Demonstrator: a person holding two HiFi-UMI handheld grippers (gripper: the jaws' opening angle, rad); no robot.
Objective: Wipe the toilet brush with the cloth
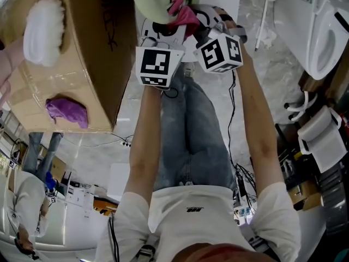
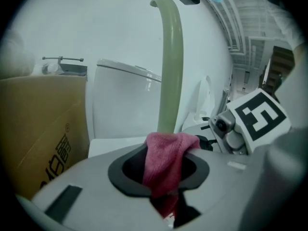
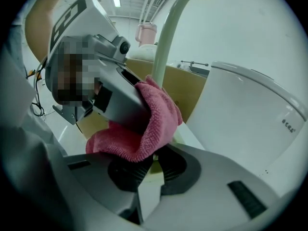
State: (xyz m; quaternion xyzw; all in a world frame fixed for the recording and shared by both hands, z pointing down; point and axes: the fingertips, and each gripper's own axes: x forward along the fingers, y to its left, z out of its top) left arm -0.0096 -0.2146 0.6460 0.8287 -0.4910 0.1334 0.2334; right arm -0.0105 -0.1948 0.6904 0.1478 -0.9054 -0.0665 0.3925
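Left gripper (image 2: pixel 161 179) pinches cloth (image 2: pixel 169 150) — pressed on brush (image 2: pixel 171 57) (right gripper (image 3: pixel 153 170) grips it).

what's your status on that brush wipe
Left gripper shut on pink cloth. Right gripper shut on toilet brush. Cloth against the brush, just above right jaws. Cardboard box, toilet close by.

Box (image 1: pixel 87 59) sat at 10 o'clock in head view, with a white fluffy pad (image 1: pixel 42 30) and a purple rag (image 1: pixel 66 112) on its face. Toilet (image 1: pixel 322 37) was at 2 o'clock. White long-handled tool (image 1: pixel 264 12) lay on the floor (image 1: pixel 283 81) at 1. Power strip (image 1: pixel 126 142) was at 9, bystander (image 1: pixel 24 212) at 7.
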